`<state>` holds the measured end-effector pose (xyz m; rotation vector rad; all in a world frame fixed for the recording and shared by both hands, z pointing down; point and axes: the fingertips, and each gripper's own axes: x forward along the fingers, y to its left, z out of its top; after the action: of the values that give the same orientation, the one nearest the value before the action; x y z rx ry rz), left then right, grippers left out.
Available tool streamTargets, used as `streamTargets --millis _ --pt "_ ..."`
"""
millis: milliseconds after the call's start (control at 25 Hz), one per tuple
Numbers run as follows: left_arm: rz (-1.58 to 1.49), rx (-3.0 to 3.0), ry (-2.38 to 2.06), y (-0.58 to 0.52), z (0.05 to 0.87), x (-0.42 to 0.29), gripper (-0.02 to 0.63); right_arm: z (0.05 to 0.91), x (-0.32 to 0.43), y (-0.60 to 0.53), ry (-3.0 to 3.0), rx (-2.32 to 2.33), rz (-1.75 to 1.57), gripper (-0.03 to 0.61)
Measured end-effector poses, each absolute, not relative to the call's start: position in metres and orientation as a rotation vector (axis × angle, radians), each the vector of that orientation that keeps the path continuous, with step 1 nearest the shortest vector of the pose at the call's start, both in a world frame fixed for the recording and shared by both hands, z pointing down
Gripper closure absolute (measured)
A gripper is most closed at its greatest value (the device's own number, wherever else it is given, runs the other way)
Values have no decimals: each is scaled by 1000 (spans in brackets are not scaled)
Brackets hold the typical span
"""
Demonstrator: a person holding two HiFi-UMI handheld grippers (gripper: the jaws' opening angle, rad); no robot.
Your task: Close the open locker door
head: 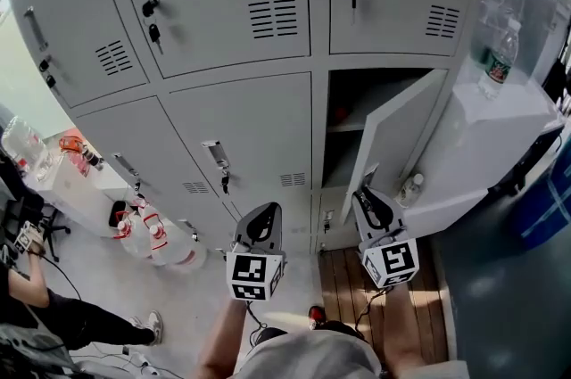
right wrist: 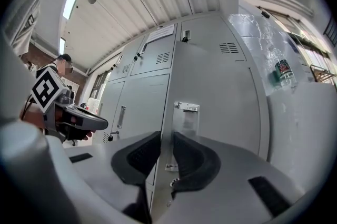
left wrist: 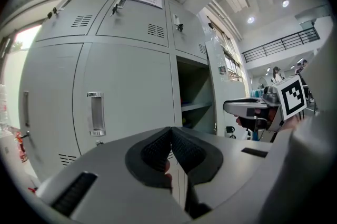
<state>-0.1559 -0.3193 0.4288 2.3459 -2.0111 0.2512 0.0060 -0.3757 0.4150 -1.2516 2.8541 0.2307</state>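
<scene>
The open locker door point(head: 401, 132) is grey and swings out from the lower right compartment point(head: 357, 101). My right gripper point(head: 368, 194) sits at the door's free edge, low down. In the right gripper view that thin edge point(right wrist: 165, 112) runs up between the two pads, which are shut on it, just below the latch plate point(right wrist: 186, 117). My left gripper point(head: 266, 212) hangs in front of the closed lower middle locker, apart from the door. Its pads meet at the tips with nothing between them point(left wrist: 171, 133). The dark inside of the open compartment point(left wrist: 197, 96) shows a shelf.
A white cabinet point(head: 500, 136) stands right of the open door, with a water bottle point(head: 500, 56) on top. A small bottle point(head: 411, 188) sits low by the door. Water jugs point(head: 152, 239) and a seated person point(head: 53, 315) are at the left. Wooden boards point(head: 343, 279) lie underfoot.
</scene>
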Motion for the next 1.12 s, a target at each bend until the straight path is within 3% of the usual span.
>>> streamTargets --millis 1120 --pt "265 2174 -2173 -346 434 -218 592 421 -58 -459 2888 -1199 234 503"
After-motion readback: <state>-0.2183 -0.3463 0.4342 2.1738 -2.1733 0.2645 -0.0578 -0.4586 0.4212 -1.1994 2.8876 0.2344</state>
